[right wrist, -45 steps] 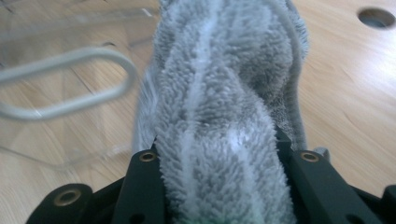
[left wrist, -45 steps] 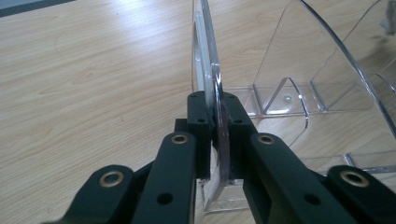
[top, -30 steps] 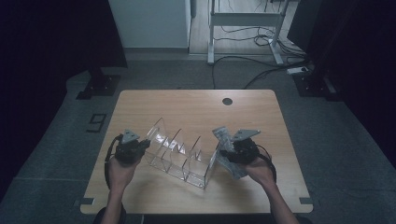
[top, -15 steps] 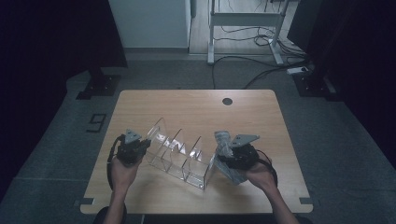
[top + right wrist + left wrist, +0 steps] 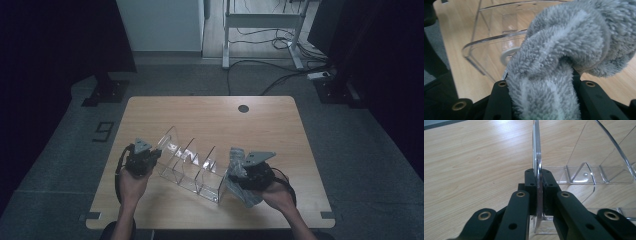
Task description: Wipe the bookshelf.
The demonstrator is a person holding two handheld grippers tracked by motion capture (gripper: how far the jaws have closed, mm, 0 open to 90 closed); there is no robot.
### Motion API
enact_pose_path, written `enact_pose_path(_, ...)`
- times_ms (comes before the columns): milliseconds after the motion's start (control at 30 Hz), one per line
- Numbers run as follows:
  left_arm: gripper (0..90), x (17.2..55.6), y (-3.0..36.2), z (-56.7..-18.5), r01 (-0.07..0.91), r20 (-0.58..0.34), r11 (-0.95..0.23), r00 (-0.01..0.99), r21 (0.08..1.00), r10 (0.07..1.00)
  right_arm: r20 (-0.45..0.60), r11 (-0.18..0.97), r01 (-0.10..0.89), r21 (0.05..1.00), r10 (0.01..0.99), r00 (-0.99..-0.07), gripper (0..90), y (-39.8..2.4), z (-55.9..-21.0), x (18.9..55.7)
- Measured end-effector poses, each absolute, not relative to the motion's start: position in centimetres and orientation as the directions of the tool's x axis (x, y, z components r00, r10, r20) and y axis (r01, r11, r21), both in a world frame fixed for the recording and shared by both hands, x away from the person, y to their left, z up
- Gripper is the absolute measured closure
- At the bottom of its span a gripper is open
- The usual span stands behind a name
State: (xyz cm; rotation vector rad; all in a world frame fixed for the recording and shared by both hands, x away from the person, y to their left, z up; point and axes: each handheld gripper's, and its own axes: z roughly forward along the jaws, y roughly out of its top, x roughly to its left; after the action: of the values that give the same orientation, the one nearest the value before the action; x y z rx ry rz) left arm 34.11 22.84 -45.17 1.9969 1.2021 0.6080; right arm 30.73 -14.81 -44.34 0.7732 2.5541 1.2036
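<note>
Wooden table (image 5: 200, 112) | left gripper (image 5: 150, 156) clamps clear divider rack (image 5: 192, 167) end wall | right gripper (image 5: 239, 172) grips grey cloth (image 5: 564, 57) beside rack

Grey fluffy cloth (image 5: 564, 55) bunched between black claw (image 5: 541, 100) jaws, clear plastic rack (image 5: 496, 42) behind, wooden table (image 5: 456, 50)
</note>
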Motion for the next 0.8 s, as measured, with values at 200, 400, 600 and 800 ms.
enact_pose_path(200,85.2,34.1,22.8,-45.2,0.553,0.036,-0.312,0.452,0.773,0.891,0.045,0.527,0.364,0.768,0.522,-0.852,61.2,-14.5,-44.5,29.9)
enact_pose_path(400,85.2,34.1,22.7,-45.2,0.554,0.038,-0.312,0.450,0.772,0.892,0.047,0.540,0.352,0.764,0.498,-0.866,61.2,-14.0,-44.4,28.9)
enact_pose_path(600,85.3,34.1,22.8,-45.1,0.557,0.031,-0.310,0.452,0.770,0.891,0.065,0.547,0.343,0.764,0.463,-0.884,61.1,-13.7,-44.3,27.9)
enact_pose_path(800,85.3,34.1,22.9,-45.2,0.557,0.028,-0.309,0.456,0.771,0.890,0.060,0.554,0.336,0.762,0.456,-0.888,61.3,-13.5,-44.5,27.5)
